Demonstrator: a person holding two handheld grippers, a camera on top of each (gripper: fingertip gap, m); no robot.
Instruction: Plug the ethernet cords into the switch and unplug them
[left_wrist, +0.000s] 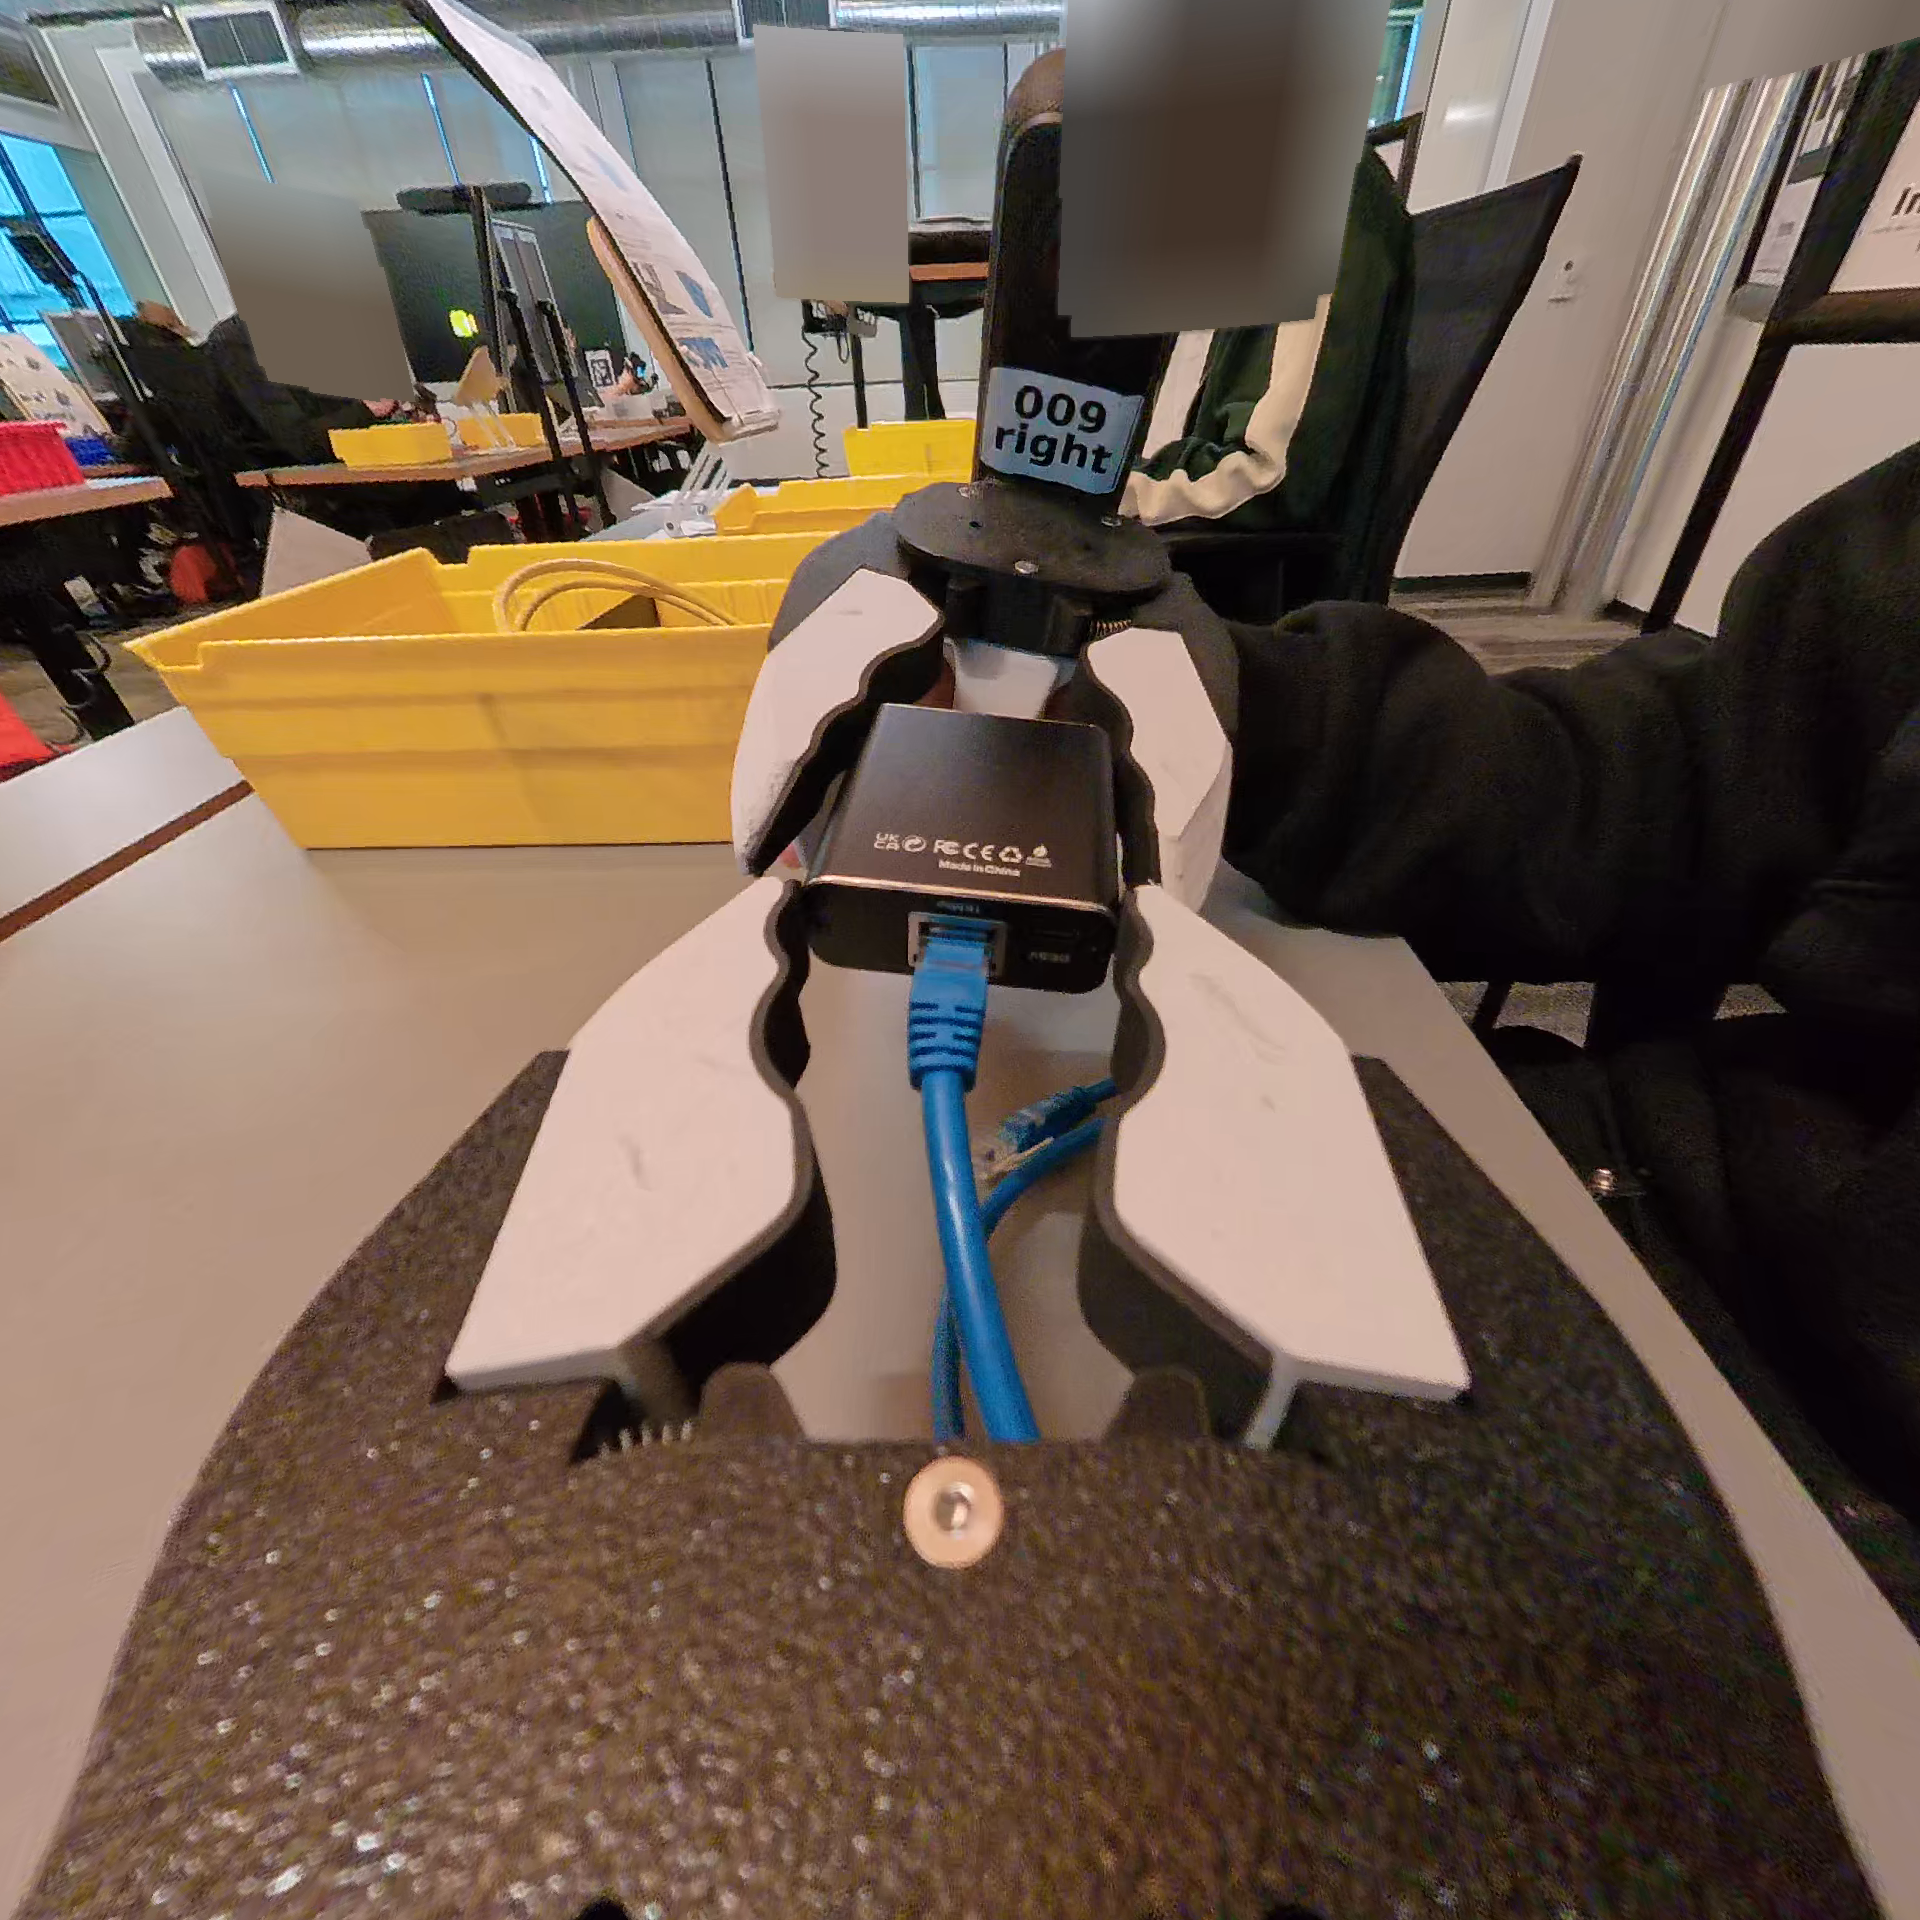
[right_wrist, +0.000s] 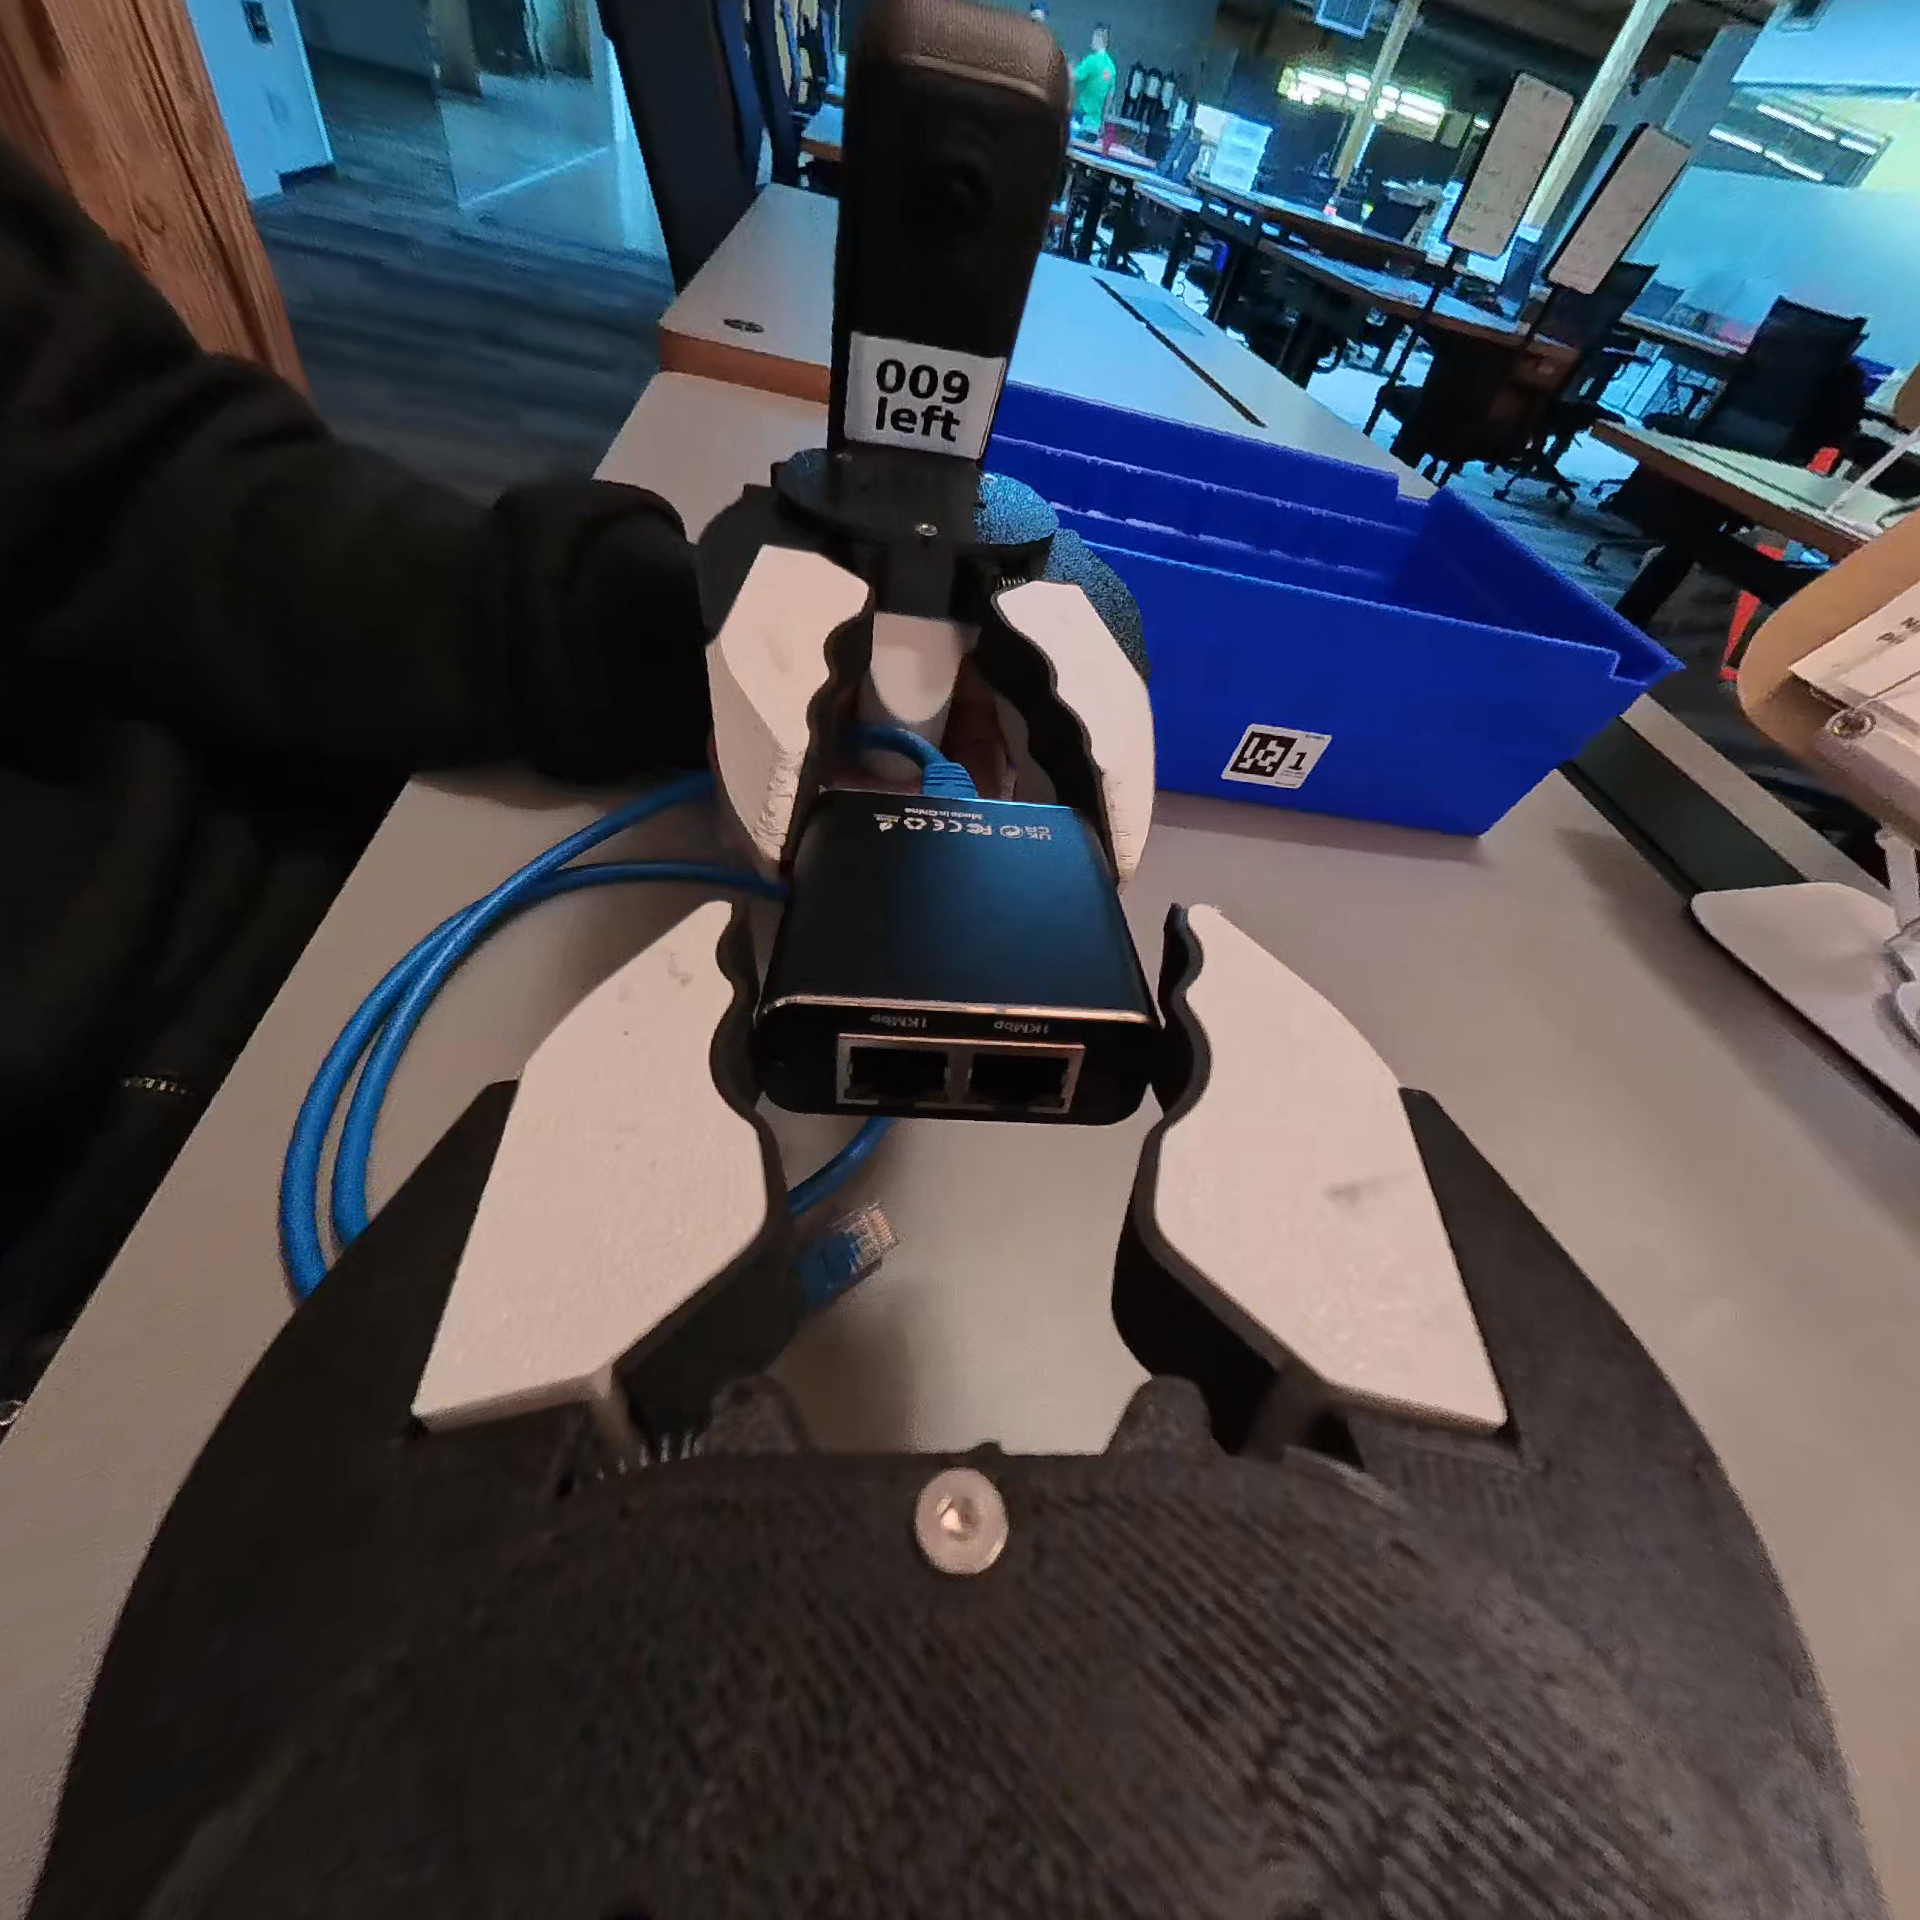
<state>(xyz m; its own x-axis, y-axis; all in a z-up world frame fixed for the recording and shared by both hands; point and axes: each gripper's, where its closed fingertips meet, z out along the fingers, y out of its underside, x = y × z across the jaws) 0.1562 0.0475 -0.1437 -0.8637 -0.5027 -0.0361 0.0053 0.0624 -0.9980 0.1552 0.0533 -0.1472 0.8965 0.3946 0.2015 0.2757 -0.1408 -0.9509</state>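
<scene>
The right gripper (right_wrist: 951, 1023) is holding the black switch (right_wrist: 951, 935) by its sides, its fingers (right_wrist: 644, 1143) closing against the casing and keeping it a little above the bench (right_wrist: 1455, 1039). The switch is sitting between the two grippers, one end facing each camera.

On the end facing the left gripper (left_wrist: 953, 925), a blue ethernet cord (left_wrist: 961, 1174) is sitting with its plug (left_wrist: 948, 987) seated in the port. The left fingers (left_wrist: 665, 1174) are standing apart, their tips just beside the switch's near corners. The cord is running freely between them, with neither pad touching the plug. The rest of the cord is looping over the bench, and its free plug (right_wrist: 847, 1242) is lying under the switch's other end. That end is showing two empty ports (right_wrist: 961, 1075) to the right wrist camera.

One connection is looking finished, so the work is probably sitting at the turn between plugging and unplugging. The pictures alone are not settling which comes next.

If unplugging, the left fingers would need to close on the plug's boot, press its latch tab and pull straight back. Meanwhile the right gripper would be bracing the switch against the tug.

If plugging further, the left gripper would have to fetch the free plug from the bench. It would then line the plug up squarely with one of the empty ports.
</scene>
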